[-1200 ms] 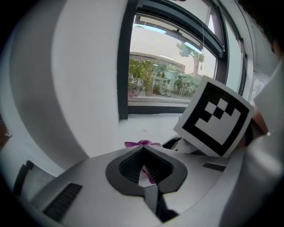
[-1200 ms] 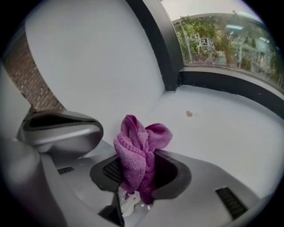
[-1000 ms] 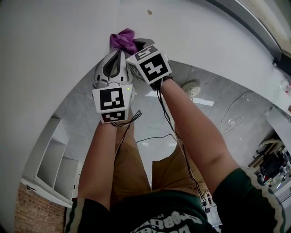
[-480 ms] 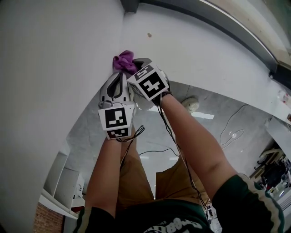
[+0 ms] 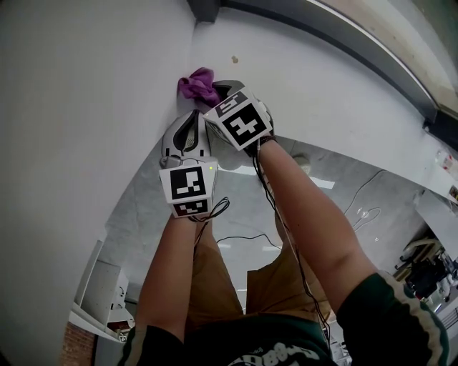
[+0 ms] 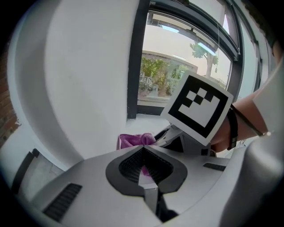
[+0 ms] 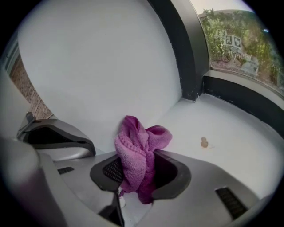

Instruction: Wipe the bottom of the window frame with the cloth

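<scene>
A crumpled purple cloth (image 5: 198,84) (image 7: 141,150) is pinched in my right gripper (image 5: 216,91) (image 7: 138,165), which is shut on it. The cloth rests on the white sill (image 7: 230,146) near the inner corner, against the white side wall. The dark window frame (image 7: 197,57) (image 5: 206,8) rises just beyond, and its bottom rail (image 7: 248,104) runs off to the right. My left gripper (image 5: 191,116) (image 6: 143,150) sits close beside the right one, its jaws shut, with the cloth (image 6: 133,140) lying just past its tips.
A small brown spot (image 7: 204,142) marks the sill right of the cloth. White walls (image 5: 79,107) close in on the left. Below lie a grey floor (image 5: 236,207), loose cables (image 5: 368,189) and the person's legs.
Both grippers and the cloth have edged toward the frame's corner, which has come into the head view at the top. The right gripper stays shut on the cloth.
</scene>
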Action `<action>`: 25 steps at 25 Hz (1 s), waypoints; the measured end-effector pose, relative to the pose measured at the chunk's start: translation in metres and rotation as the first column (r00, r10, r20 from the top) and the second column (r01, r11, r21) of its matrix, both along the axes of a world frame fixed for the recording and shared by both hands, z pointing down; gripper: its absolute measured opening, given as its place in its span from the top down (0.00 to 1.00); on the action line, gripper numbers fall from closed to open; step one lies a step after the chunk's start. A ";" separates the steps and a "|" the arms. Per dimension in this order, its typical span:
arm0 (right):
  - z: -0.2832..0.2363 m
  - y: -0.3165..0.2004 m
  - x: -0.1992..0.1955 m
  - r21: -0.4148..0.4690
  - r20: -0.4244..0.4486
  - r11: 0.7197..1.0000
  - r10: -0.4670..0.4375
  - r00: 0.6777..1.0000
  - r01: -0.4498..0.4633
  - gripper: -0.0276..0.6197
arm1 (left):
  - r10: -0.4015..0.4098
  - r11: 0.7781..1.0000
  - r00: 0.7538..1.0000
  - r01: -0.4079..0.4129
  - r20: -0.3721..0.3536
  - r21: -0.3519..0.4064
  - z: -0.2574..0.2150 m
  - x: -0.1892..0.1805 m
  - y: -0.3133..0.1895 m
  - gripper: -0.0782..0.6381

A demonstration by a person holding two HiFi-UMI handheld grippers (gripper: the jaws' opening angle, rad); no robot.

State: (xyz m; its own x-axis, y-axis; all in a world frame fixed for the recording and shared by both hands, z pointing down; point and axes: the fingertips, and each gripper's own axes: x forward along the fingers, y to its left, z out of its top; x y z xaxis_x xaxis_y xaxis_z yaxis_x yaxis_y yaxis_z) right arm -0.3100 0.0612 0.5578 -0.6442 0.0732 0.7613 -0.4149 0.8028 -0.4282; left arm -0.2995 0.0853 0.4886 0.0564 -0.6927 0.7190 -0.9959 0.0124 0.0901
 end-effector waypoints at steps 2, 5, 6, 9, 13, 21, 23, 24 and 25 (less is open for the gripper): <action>0.000 -0.011 0.001 0.007 0.003 1.000 0.000 1.000 0.000 0.71 | 0.003 1.000 1.000 -0.003 0.014 0.001 0.001 0.003 -0.008 0.88; 0.000 -0.033 0.001 0.043 0.003 0.999 -0.006 1.000 0.006 0.71 | -0.008 1.000 1.000 0.008 0.007 0.014 0.000 0.003 -0.025 0.88; 0.000 -0.041 0.002 0.055 0.001 0.998 -0.007 1.000 0.007 0.71 | -0.009 1.000 1.000 0.009 0.005 0.018 0.000 0.004 -0.031 0.88; -0.001 -0.060 0.002 0.078 -0.001 0.997 -0.015 1.000 0.015 0.71 | 0.010 1.000 1.000 -0.010 0.006 0.027 0.000 0.005 -0.050 0.88; 0.000 -0.088 0.006 0.119 -0.014 0.993 -0.025 1.000 0.027 0.71 | 0.055 0.997 0.998 -0.056 0.012 0.049 -0.001 0.010 -0.078 0.88; -0.004 -0.120 0.002 0.137 -0.017 0.990 0.016 1.000 -0.013 0.71 | 0.075 0.994 0.997 -0.077 0.035 0.072 -0.004 -0.001 -0.116 0.88; -0.004 -0.125 0.004 0.156 -0.033 0.988 0.023 0.999 -0.018 0.71 | 0.064 0.995 0.998 -0.066 0.027 0.070 -0.004 -0.001 -0.117 0.88; -0.003 -0.126 0.005 0.161 -0.035 0.987 0.026 0.999 -0.020 0.71 | 0.065 0.995 0.998 -0.067 0.026 0.068 -0.004 0.000 -0.116 0.88; -0.003 -0.126 0.004 0.161 -0.031 0.987 0.026 0.999 -0.021 0.71 | 0.067 0.995 0.997 -0.069 0.026 0.068 -0.003 0.000 -0.115 0.88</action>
